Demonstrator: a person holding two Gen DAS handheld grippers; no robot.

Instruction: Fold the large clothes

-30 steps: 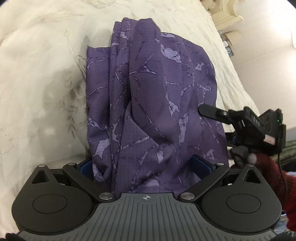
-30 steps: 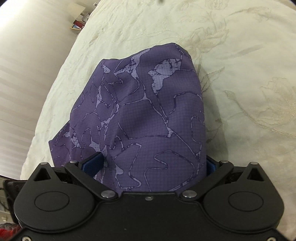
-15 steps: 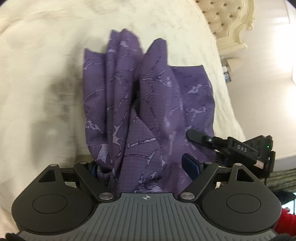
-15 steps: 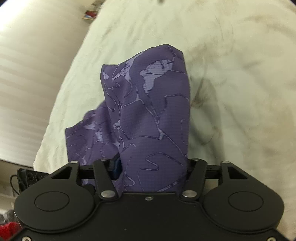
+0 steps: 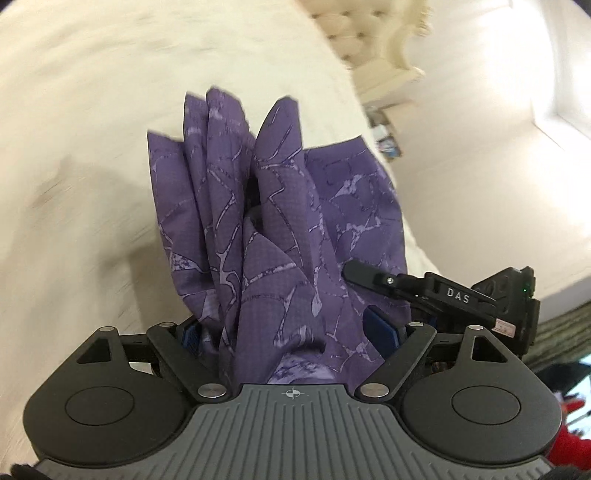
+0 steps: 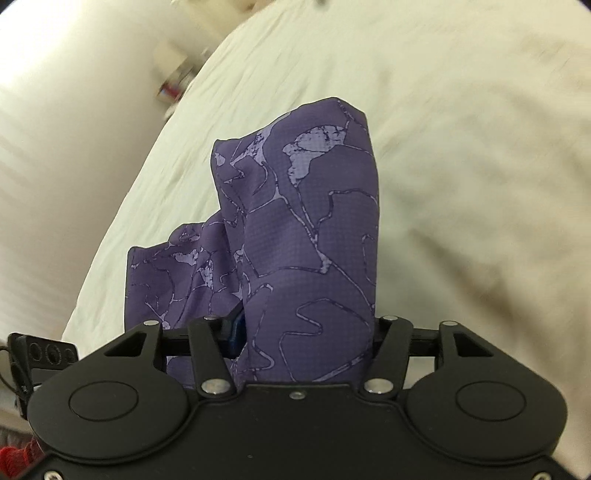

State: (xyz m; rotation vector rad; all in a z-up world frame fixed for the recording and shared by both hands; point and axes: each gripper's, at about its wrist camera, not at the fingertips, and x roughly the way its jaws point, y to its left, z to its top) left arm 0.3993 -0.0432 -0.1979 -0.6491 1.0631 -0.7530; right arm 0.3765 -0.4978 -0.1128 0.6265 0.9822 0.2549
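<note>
A purple garment with a pale cracked pattern (image 5: 280, 236) hangs bunched in folds over a cream bed. My left gripper (image 5: 291, 332) is shut on its near edge, with blue pads (image 5: 380, 328) showing at the sides. My right gripper (image 6: 306, 332) is shut on another part of the same garment (image 6: 310, 229), which hangs from it in a narrow column. The right gripper's black body also shows in the left wrist view (image 5: 443, 295), close beside the cloth. The fingertips of both grippers are hidden by fabric.
The cream embroidered bedspread (image 6: 461, 166) lies under the garment, blurred by motion. A tufted cream headboard (image 5: 369, 33) and a small cluttered table (image 5: 384, 136) stand at the far end. A pale wall and floor lie to the right (image 5: 498, 166). A red sleeve (image 5: 569, 450) is at the lower right.
Both grippers have closed in on the garment and lifted it off the bed. The cloth has gone from lying spread out to hanging in narrow bunched folds. The views tilted toward the headboard.
</note>
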